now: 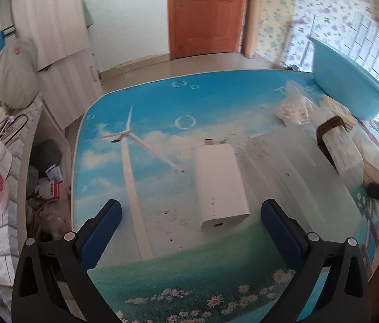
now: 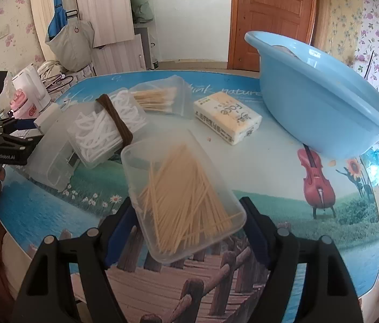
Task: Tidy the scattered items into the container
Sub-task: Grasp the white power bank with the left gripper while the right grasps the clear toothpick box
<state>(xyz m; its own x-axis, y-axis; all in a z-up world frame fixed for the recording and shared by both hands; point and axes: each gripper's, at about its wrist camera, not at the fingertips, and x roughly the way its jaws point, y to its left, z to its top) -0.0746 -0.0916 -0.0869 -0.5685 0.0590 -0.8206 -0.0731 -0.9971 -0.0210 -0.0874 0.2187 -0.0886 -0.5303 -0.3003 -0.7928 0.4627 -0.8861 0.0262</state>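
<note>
The work surface is a round table (image 2: 283, 188) covered with a printed landscape scene, standing in a room with floral wallpaper and a wooden door (image 2: 273, 18).

Right gripper (image 2: 189, 228): the jaws are closed against the two sides of a clear plastic box of toothpicks (image 2: 181, 191), which sits tilted between the blue pads. Whether the box rests on the table or is lifted clear cannot be determined.

Just beyond it lies a clear box of white floss picks (image 2: 103, 132) with a brown band (image 2: 115, 121) around it, tilted and leaning over a frosted empty container (image 2: 52, 158). Behind that stands a clear box of cotton swabs (image 2: 160, 98). A tissue pack (image 2: 227, 117) lies flat to the right of the swabs, near the light blue basin (image 2: 321, 99) at the far right of the table.

Left gripper (image 1: 190, 212): the jaws stand wide apart and hold nothing. A white rectangular power bank (image 1: 220, 185) lies flat on the table between and slightly ahead of the pads, touching neither. To its right are the frosted container and the banded box. A bag of pale pieces (image 1: 294, 107) lies farther back, near the basin.
</note>
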